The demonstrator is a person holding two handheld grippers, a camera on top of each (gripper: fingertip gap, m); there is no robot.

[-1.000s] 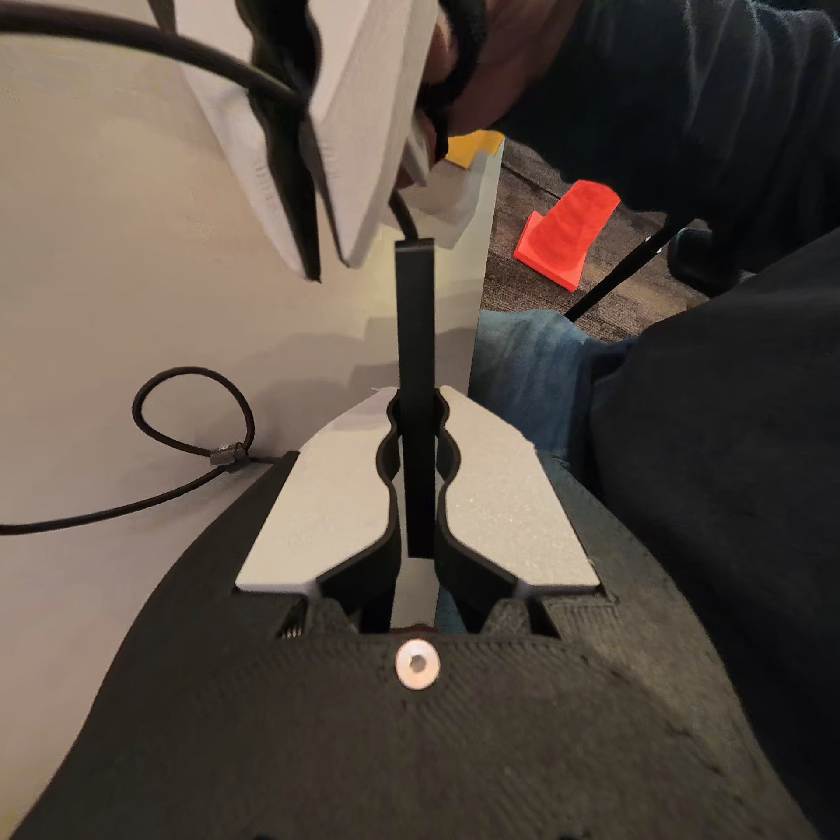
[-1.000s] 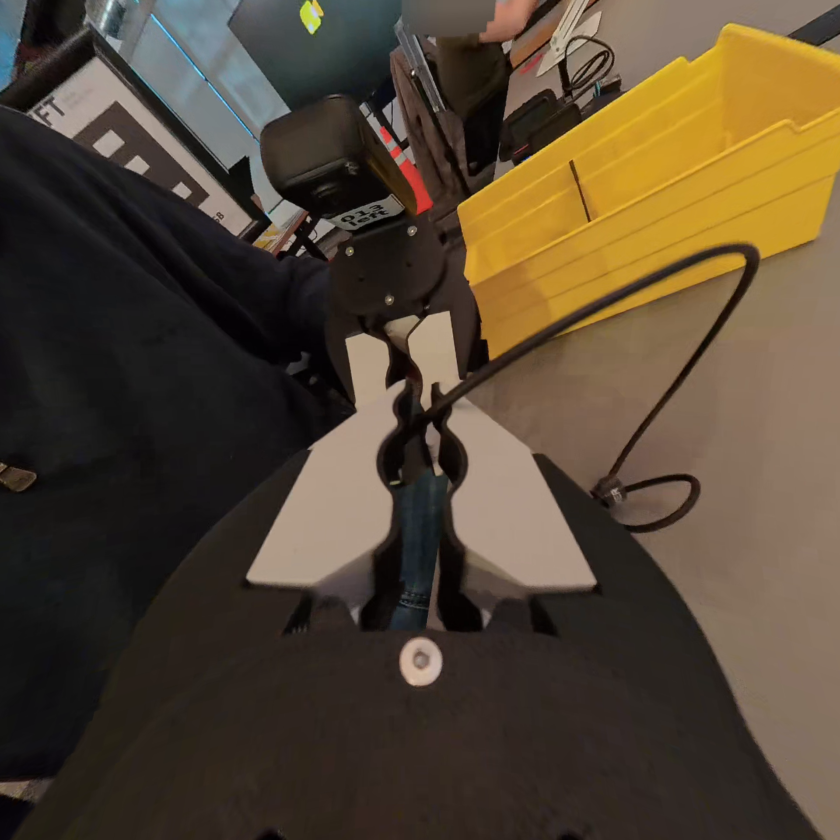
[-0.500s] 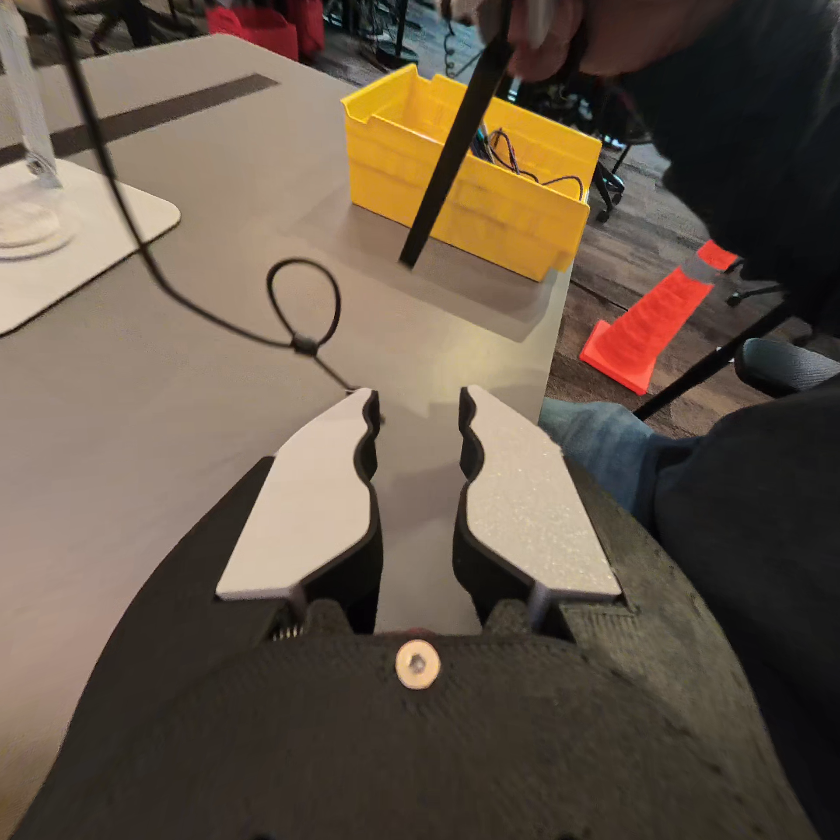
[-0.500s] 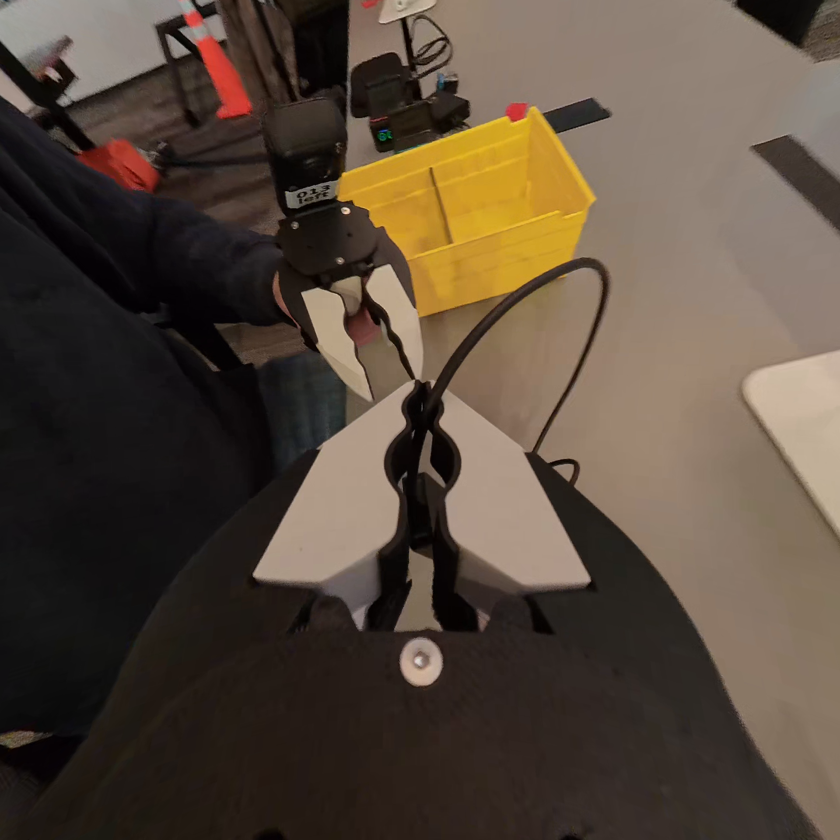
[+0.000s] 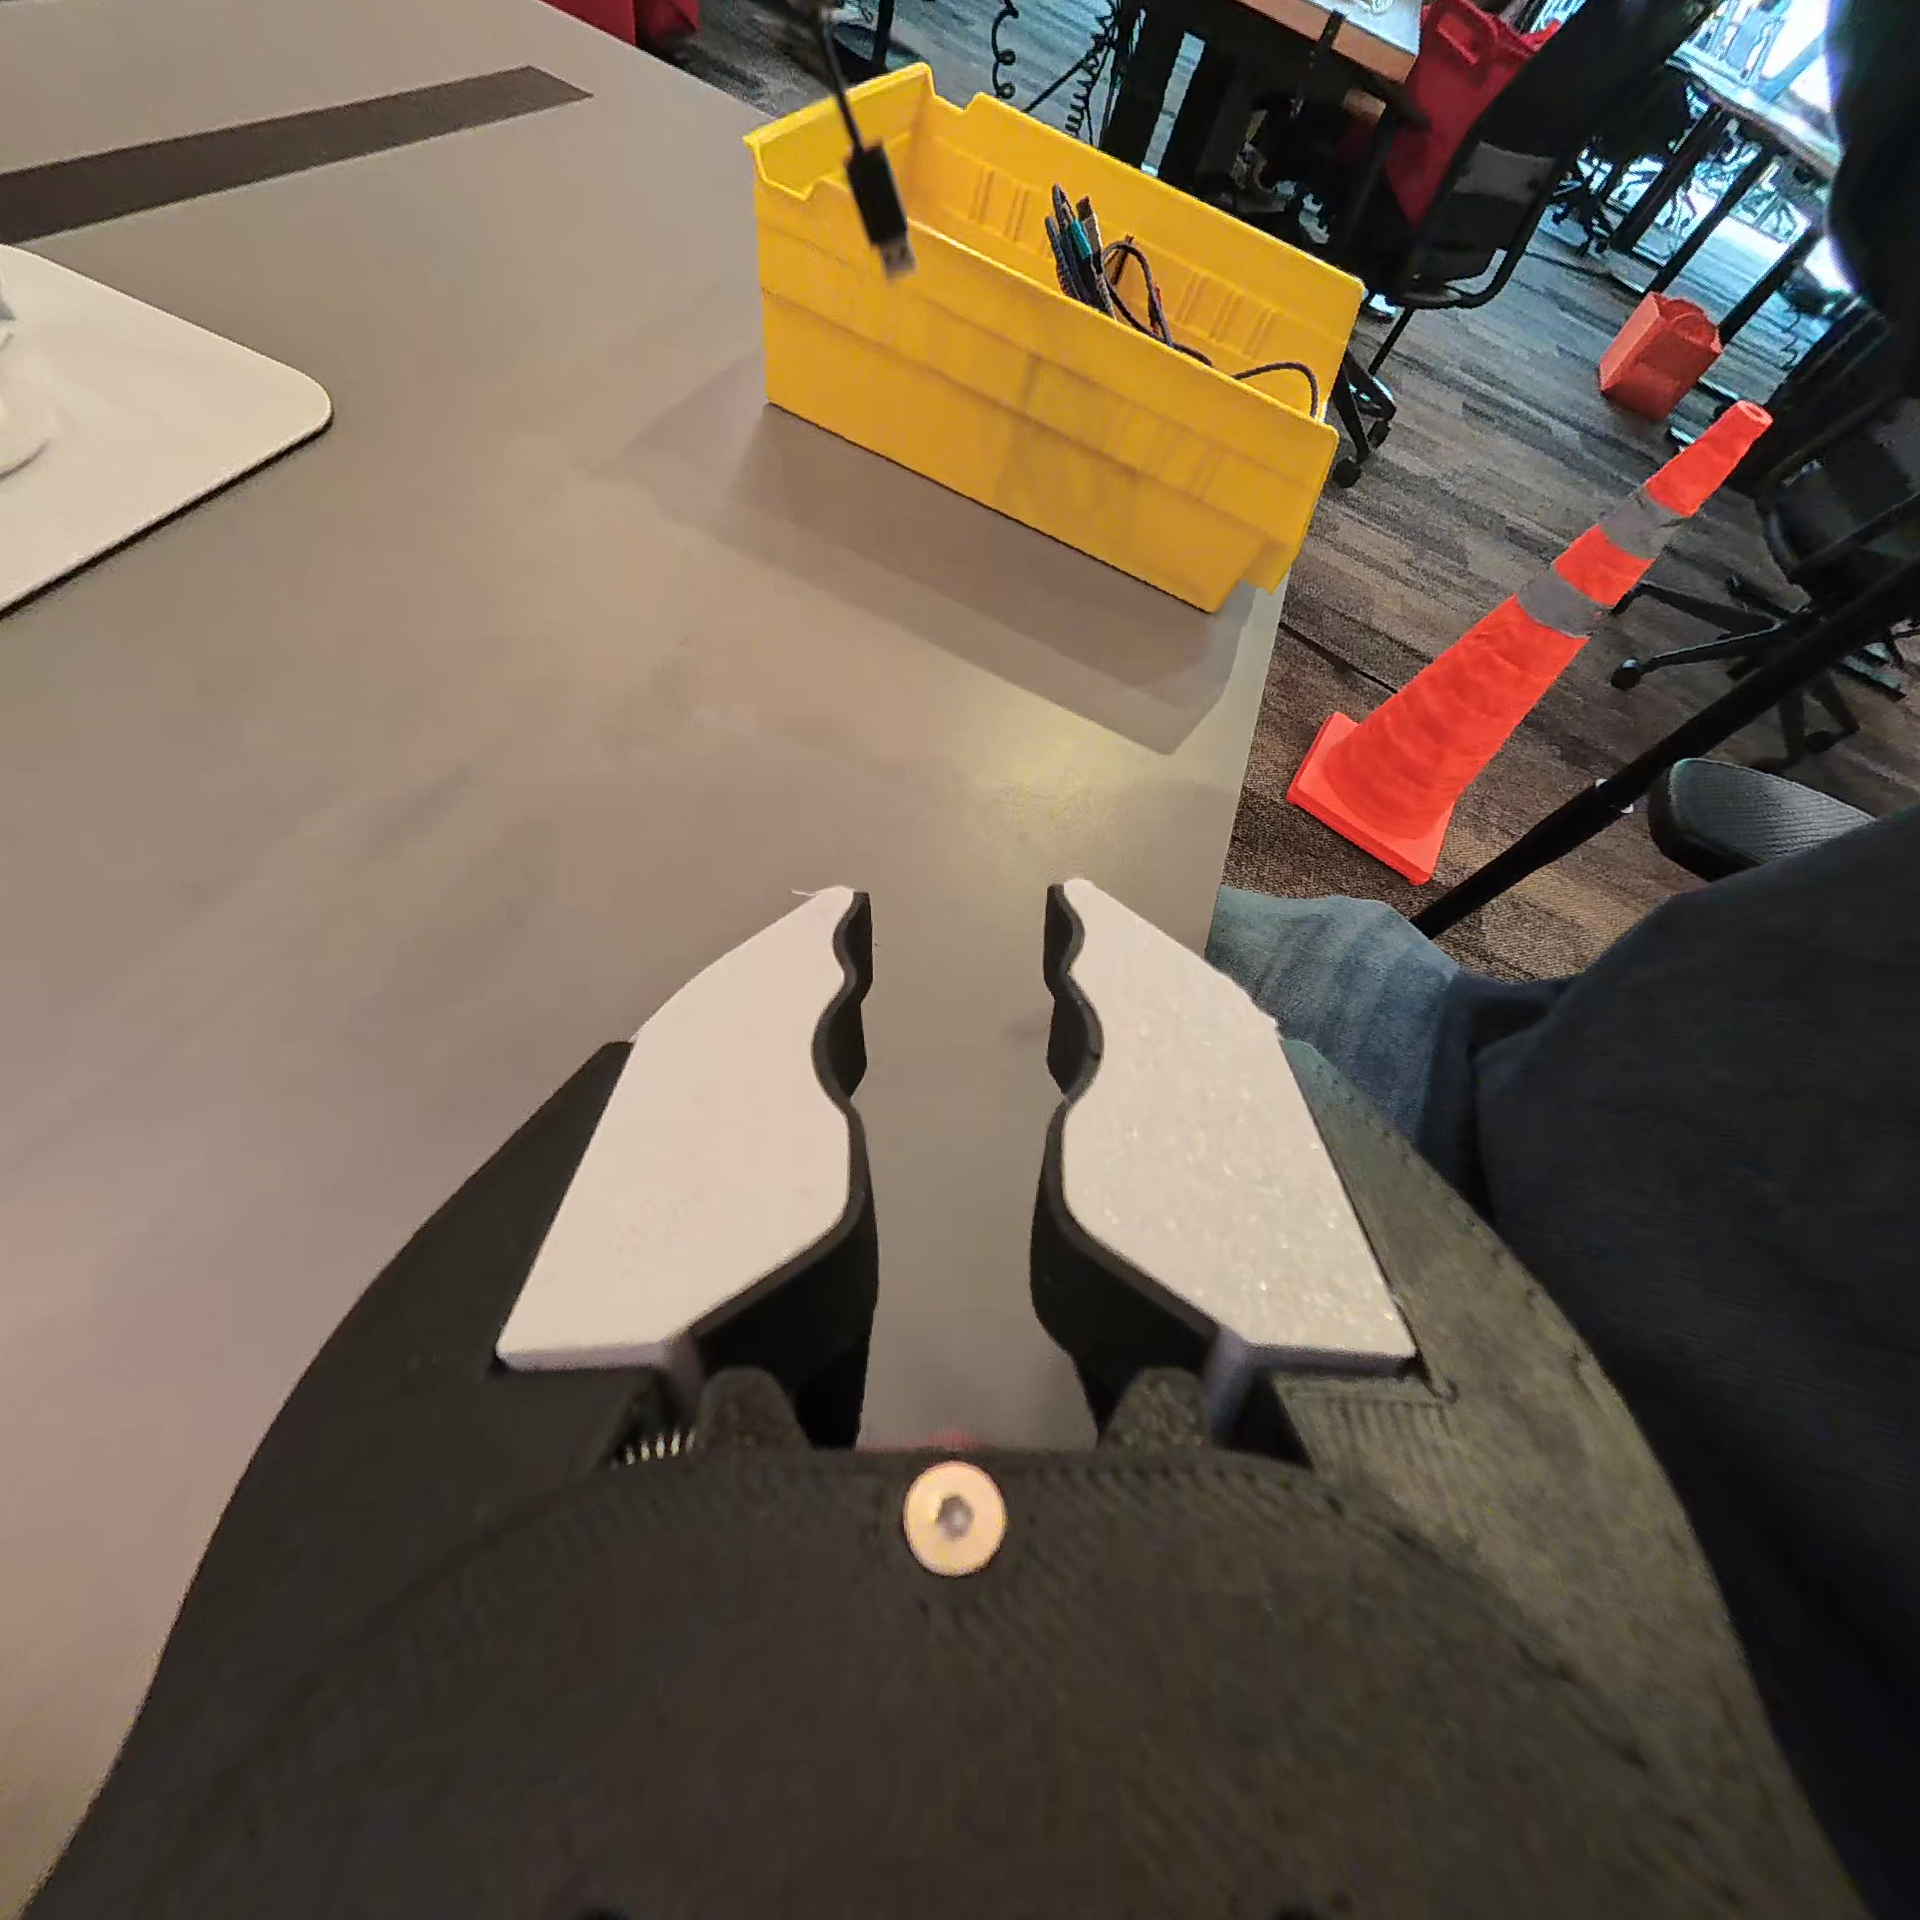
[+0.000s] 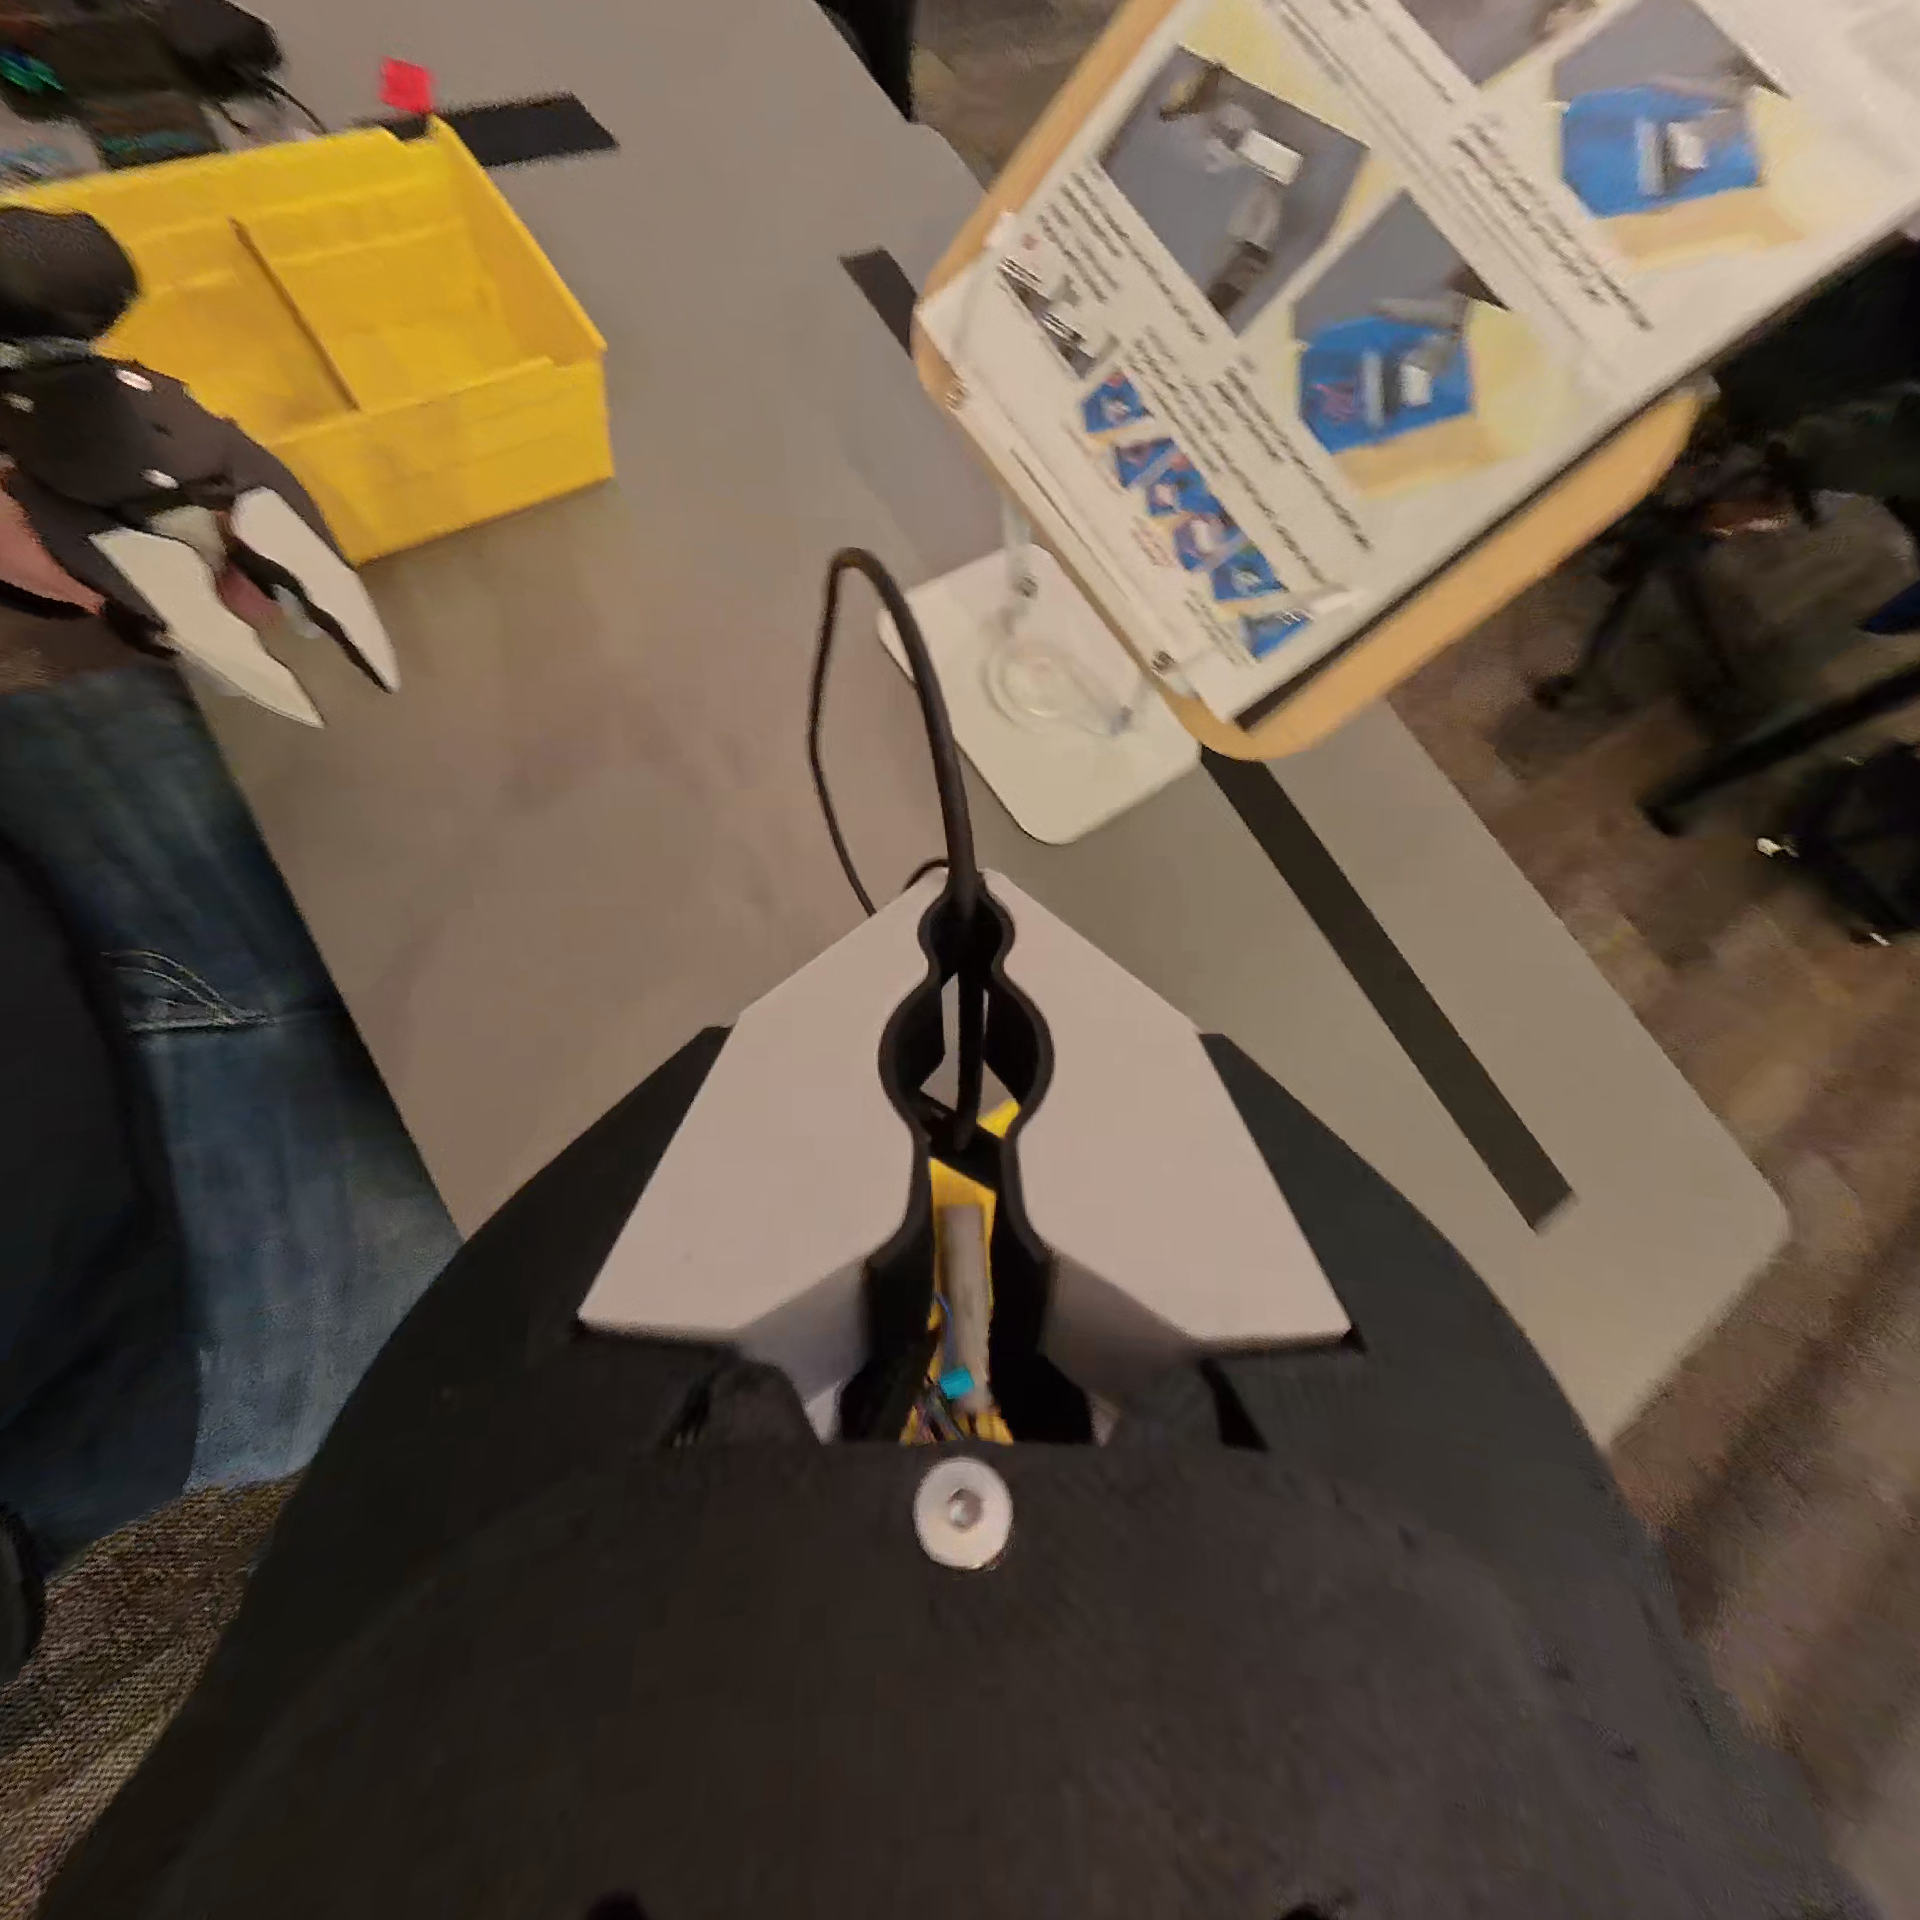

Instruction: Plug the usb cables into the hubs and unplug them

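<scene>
Two grippers showing, two yellow bins, one traffic cone, one page stand. Left gripper: fingers standing apart, nothing between them, only bare grey desk lying ahead of the tips. Right gripper: fingers pressing together on the black usb cable, which is arching up past the tips and dropping back down; below the fingers a yellow bin with cable ends is peeking through the gap.

Against half a second ago: the black hub that was hanging ahead of the left fingers is no longer showing; the cable loop on the desk is gone from there too. The left fingers are staying parted as before.

Left view only: a usb plug dangling well beyond the tips, over the yellow bin holding several cables; an orange cone sitting on the floor, right of the fingers.

Right view only: a second yellow bin, divided, far left of the tips; the left gripper just below that bin; a stand carrying printed pages, ahead and to the right.
</scene>
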